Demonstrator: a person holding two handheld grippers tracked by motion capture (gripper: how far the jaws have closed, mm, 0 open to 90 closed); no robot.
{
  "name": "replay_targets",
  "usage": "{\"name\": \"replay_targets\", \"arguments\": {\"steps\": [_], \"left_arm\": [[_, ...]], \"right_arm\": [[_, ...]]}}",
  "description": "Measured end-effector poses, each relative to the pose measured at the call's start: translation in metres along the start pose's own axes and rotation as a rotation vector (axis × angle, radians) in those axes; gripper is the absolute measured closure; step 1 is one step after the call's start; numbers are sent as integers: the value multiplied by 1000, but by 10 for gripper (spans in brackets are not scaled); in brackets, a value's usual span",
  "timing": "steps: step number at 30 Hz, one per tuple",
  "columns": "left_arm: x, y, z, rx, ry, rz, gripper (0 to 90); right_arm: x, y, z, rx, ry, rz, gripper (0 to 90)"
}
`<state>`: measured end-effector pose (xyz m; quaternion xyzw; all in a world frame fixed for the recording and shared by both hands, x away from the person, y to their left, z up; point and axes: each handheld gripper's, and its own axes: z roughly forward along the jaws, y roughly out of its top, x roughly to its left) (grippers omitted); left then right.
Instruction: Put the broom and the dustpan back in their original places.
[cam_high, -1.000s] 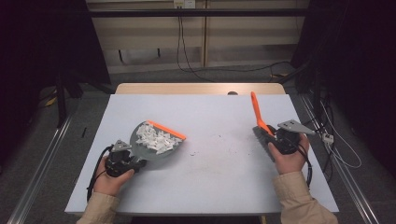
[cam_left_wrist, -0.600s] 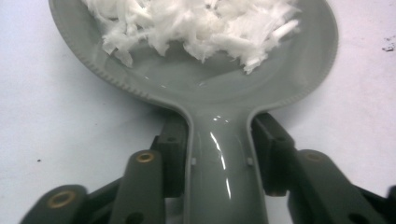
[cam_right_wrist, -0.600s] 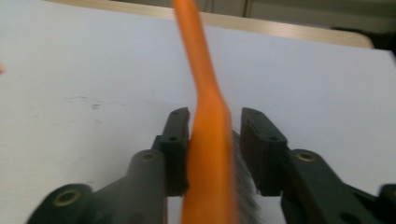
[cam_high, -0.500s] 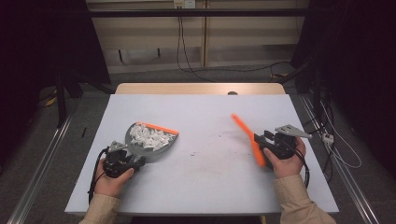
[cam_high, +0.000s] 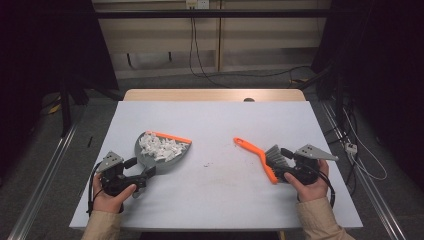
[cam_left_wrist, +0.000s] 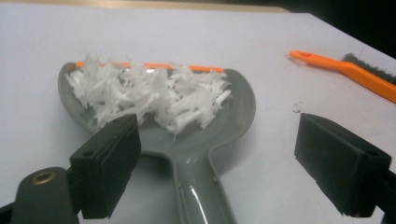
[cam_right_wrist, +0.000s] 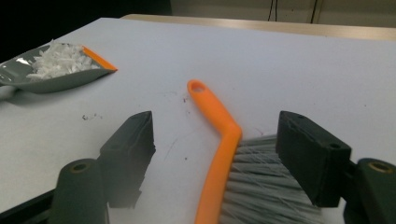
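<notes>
My left fingers (cam_left_wrist: 233, 172) have just opened wide around the dustpan (cam_left_wrist: 196, 140) handle; my right fingers (cam_right_wrist: 219, 163) too, freeing the brush (cam_right_wrist: 219, 154).

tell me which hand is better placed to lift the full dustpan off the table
Left. The left gripper has its open fingers astride the dustpan handle. The right gripper is across the table, around the brush.

Both tools' jaws have just been opening: the brush (cam_high: 260, 159) now lies flat, the dustpan (cam_high: 161, 152) released on the table
</notes>
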<state>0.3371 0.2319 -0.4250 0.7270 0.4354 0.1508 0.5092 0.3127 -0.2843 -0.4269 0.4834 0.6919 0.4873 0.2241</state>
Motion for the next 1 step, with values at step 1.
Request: {"name": "replay_targets", "arguments": {"steps": [1], "left_arm": [[0,1,0,-8,-7,1,123]], "right_arm": [[0,-1,-1,1,-8,0,274]]}}
